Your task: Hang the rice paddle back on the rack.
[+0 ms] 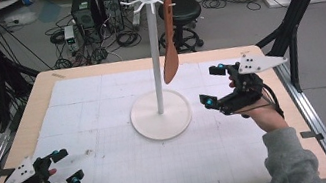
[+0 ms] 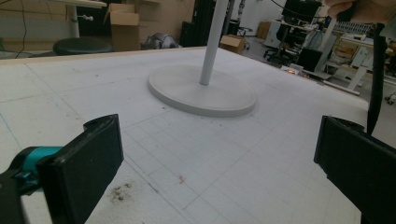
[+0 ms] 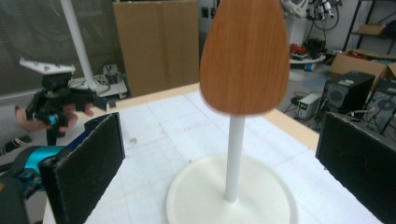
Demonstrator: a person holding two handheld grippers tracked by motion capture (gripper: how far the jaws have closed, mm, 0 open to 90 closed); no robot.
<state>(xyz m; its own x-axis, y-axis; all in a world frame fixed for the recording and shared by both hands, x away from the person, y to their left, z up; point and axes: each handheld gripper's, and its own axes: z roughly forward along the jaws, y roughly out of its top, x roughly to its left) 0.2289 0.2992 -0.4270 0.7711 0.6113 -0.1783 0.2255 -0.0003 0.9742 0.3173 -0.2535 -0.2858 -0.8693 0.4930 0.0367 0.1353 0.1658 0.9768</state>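
Note:
A white hook stand [image 1: 154,62] rises from a round base [image 1: 149,124] in the middle of the table. A wooden spatula [image 1: 170,54] hangs from one of its top hooks, blade down. My right gripper [image 1: 213,84] is open just right of the stand, below and beside the blade, holding nothing. In the right gripper view the blade [image 3: 245,56] hangs close ahead, above the gap between the open jaws [image 3: 219,163], with the pole [image 3: 233,158] behind it. My left gripper [image 1: 66,166] rests open and empty at the near left corner, facing the base [image 2: 201,91].
A white gridded mat [image 1: 89,114] covers the wooden table [image 1: 33,114]. Behind the table stand a black stool [image 1: 185,11], computer towers [image 1: 95,7] and floor cables. Black frame posts [image 1: 297,1] flank the right side.

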